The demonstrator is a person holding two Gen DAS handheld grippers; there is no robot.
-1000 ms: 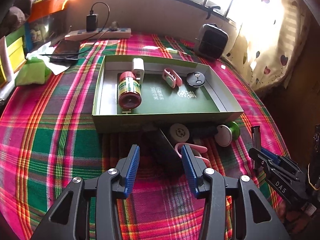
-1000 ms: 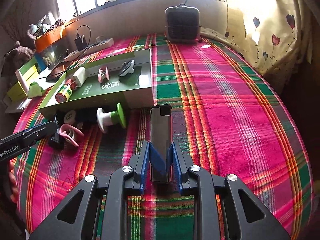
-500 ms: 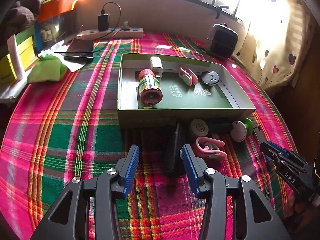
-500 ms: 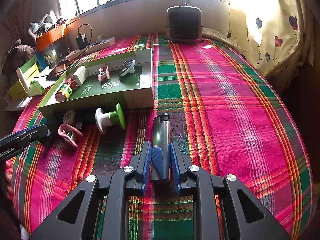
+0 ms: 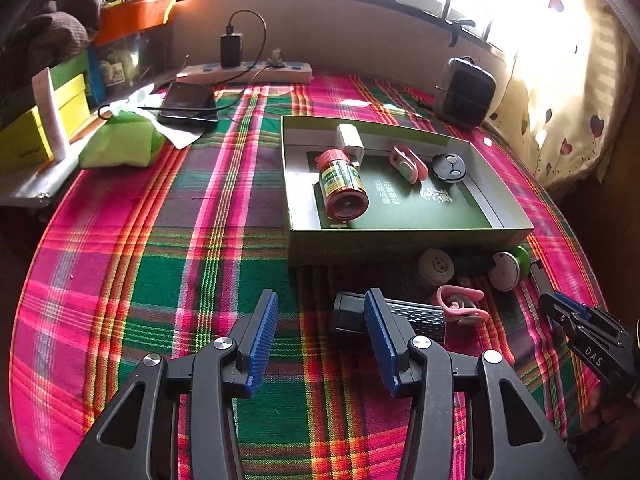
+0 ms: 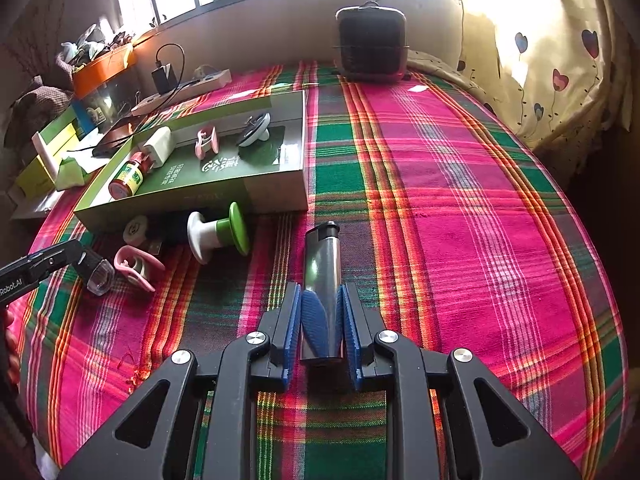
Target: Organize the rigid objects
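Two views, one item each. Left wrist view: left gripper, jaws wide apart and holding nothing, hovers over the plaid tablecloth short of the green tray. A black ribbed cylinder lies on the cloth just in front of the tray's near wall, its long axis crosswise to the jaws; its dark capped end shows at the inner face of the right-hand finger, while the rest of the body runs off behind that finger towards the pink clip. The cylinder therefore sits right of the gap, not centred in it; a shift to the right, or a turn of the wrist, would probably be needed before closing. Inside the tray: red-capped bottle, white adapter, a second pink clip, black round disc. Against the tray's near wall, outside it: white round cap, white-and-green spool. Compared with half a second earlier, the cylinder lay nearly lengthwise between the fingers; it is now crosswise, and the tray sits further right in the frame. Right wrist view: right gripper, jaws clamped on the base of a lighter, its long axis in line with the fingers, its cap pointing towards the tray's near right corner. The right gripper is well apart from the cylinder; the left is the nearer. The lighter's pose in the grip is much as it was half a second earlier.
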